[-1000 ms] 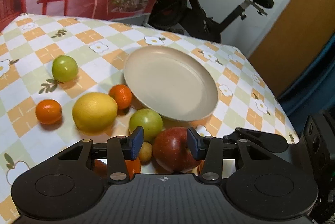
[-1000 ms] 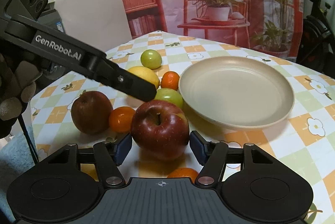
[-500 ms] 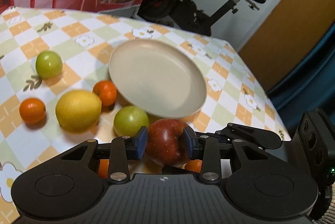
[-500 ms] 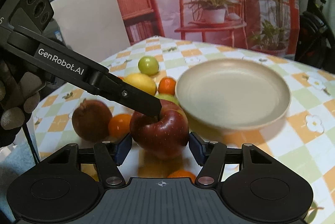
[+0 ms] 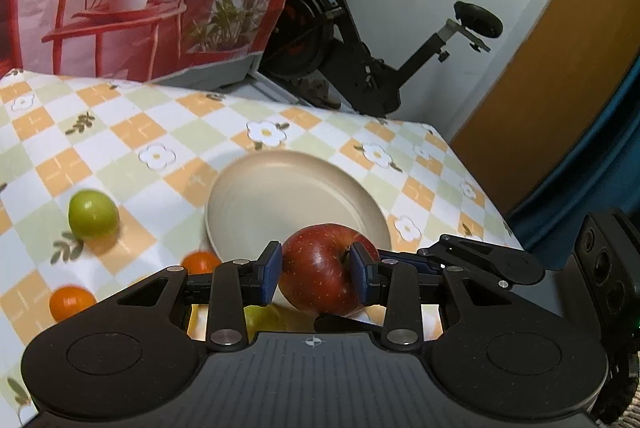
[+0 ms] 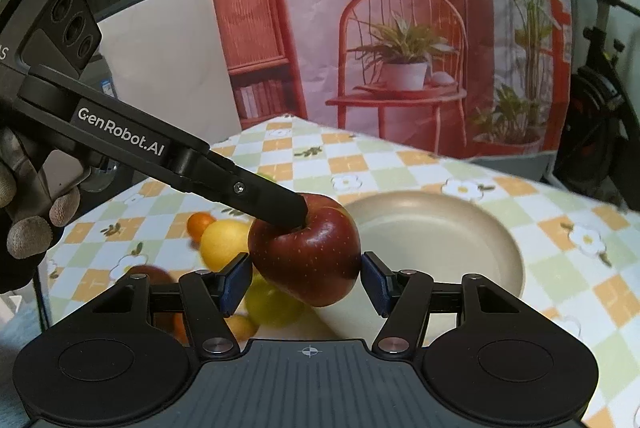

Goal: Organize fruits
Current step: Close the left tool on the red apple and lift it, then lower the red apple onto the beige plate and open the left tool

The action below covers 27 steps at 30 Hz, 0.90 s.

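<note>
Two grippers clamp one red apple (image 5: 320,274): left gripper (image 5: 316,270) pinching stem and base, right gripper (image 6: 306,280) squeezing its sides, probably for steadiness, carrying it above the surface (image 5: 120,140) toward the beige plate (image 5: 296,188).

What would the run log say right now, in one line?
left gripper: jaws have just been closing, clamped on red apple | right gripper: gripping same apple | plate: empty

Left hand-held gripper (image 5: 316,270): pads pressed on red apple (image 5: 320,268), jaws just closed, lower centre | Right hand-held gripper (image 6: 306,282): pads flank the same apple | Gloved hand (image 6: 24,212): left edge.
</note>
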Each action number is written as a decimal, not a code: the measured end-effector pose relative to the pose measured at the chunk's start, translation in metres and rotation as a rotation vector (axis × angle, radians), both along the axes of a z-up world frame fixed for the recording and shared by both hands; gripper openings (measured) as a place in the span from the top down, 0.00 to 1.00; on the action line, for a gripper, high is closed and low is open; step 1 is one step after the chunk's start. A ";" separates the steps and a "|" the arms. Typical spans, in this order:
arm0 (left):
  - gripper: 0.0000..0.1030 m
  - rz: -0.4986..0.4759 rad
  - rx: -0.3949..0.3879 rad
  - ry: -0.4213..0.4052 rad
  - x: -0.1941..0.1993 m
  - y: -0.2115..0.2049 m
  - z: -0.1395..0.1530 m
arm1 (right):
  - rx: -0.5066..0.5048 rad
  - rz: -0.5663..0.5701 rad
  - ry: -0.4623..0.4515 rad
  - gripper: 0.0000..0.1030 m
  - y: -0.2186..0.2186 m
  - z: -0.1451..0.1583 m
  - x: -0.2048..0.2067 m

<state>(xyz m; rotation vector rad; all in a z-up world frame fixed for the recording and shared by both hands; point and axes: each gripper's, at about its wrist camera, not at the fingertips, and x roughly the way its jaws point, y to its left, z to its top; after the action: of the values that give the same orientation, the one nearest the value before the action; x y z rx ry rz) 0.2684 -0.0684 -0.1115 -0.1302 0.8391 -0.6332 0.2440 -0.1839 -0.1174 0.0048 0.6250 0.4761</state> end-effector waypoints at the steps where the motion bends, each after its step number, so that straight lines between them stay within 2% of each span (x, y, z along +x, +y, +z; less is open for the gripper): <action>1: 0.62 0.004 0.001 -0.003 0.005 0.000 0.000 | -0.002 0.001 -0.005 0.46 -0.001 0.000 0.006; 7: 0.62 0.040 0.004 0.028 0.043 -0.002 -0.007 | -0.013 0.012 -0.012 0.46 -0.001 -0.009 0.042; 13: 0.62 0.073 0.026 0.064 0.072 -0.004 -0.023 | -0.030 0.015 0.023 0.46 0.004 -0.028 0.074; 27: 0.63 0.100 0.087 0.067 0.092 -0.009 -0.041 | -0.054 0.016 0.070 0.46 0.010 -0.052 0.108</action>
<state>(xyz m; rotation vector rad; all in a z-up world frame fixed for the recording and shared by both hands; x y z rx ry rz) 0.3605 -0.0776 -0.1521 -0.1144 0.9176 -0.5000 0.3516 -0.1734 -0.1690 -0.0350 0.7072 0.4755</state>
